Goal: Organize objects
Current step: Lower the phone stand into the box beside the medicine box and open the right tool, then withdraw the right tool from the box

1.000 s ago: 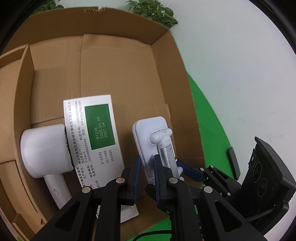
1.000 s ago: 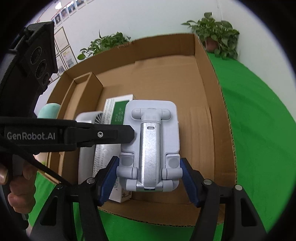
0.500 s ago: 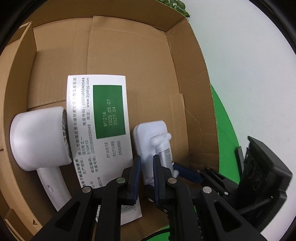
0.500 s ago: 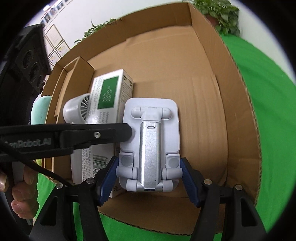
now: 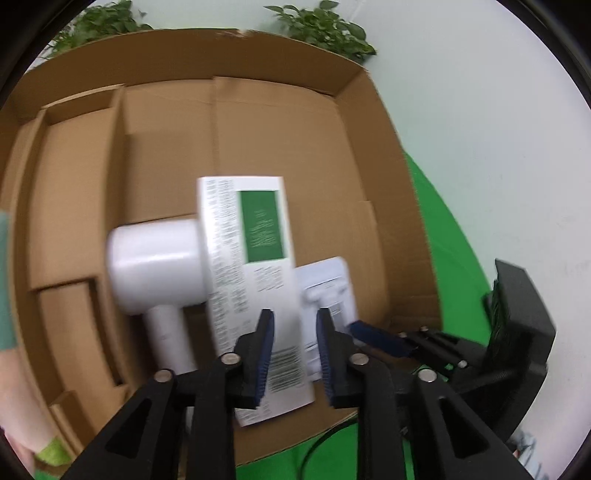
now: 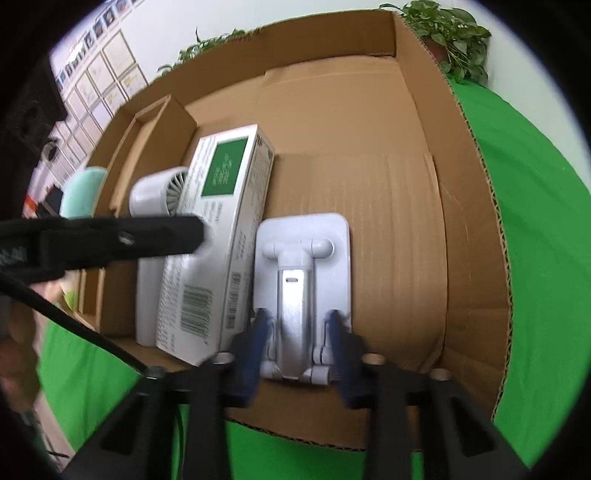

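An open cardboard box (image 5: 388, 184) holds a white hair dryer (image 5: 155, 258), a white carton with a green label (image 5: 255, 258) and a pale phone stand (image 6: 303, 258) with a silver arm. The stand lies flat on the box floor, against the carton (image 6: 221, 221). My right gripper (image 6: 297, 332) hovers over the stand's near end. Its jaws are closing and flank the silver arm without pressing it. My left gripper (image 5: 294, 350) hangs above the carton's near end, its jaws opening with nothing gripped. One of the left gripper's fingers (image 6: 147, 236) crosses in front of the dryer (image 6: 155, 192).
Cardboard dividers (image 5: 74, 184) line the box's left side. The box stands on a green tabletop (image 6: 535, 221). A teal object (image 6: 83, 192) sits outside the left wall. Potted plants (image 6: 450, 33) stand behind. A hand (image 6: 18, 362) and a black cable are at the lower left.
The right jaws let go of the stand's sides and narrowed; the stand now rests on the box floor. The left gripper drew back and its jaws parted a little.
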A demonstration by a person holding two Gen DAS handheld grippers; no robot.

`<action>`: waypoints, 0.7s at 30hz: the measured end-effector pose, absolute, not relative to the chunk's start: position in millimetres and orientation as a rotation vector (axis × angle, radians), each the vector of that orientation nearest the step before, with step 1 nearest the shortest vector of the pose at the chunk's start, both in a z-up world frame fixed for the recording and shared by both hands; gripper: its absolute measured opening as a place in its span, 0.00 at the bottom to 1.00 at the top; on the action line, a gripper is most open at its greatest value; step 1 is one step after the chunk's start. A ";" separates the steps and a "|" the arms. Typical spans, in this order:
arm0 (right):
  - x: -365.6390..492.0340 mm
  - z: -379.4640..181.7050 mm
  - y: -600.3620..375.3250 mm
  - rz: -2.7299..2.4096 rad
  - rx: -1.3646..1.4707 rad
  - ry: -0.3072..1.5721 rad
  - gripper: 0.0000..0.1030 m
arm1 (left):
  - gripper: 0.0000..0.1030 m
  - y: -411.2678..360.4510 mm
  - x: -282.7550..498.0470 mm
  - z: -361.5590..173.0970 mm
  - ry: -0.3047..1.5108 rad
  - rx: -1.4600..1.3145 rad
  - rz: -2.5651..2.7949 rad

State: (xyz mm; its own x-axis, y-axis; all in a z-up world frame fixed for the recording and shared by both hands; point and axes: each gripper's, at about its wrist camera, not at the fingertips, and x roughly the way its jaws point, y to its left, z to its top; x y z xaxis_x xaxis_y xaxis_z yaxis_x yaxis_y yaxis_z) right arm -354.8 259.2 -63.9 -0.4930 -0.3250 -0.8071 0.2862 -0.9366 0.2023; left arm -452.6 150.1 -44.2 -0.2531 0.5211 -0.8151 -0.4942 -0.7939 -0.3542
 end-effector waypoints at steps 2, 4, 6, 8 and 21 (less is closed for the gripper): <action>-356.9 -67.4 256.7 -2.424 1.355 -0.075 0.19 | 0.22 138.5 -447.0 -45.1 -0.046 -1.366 2.093; -354.0 -66.7 253.2 -2.444 1.339 -0.044 0.19 | 0.22 127.0 -437.5 -40.2 -0.032 -1.313 2.143; -352.2 -66.6 250.3 -2.449 1.330 -0.023 0.19 | 0.23 114.5 -426.9 -31.5 -0.036 -1.241 2.197; -352.8 -67.2 249.9 -2.446 1.332 -0.040 0.19 | 0.31 105.2 -419.1 -24.5 -0.048 -1.182 2.234; -326.0 -28.8 226.5 -2.599 1.085 0.100 0.73 | 0.60 14.4 -363.3 -3.6 0.029 -0.964 2.526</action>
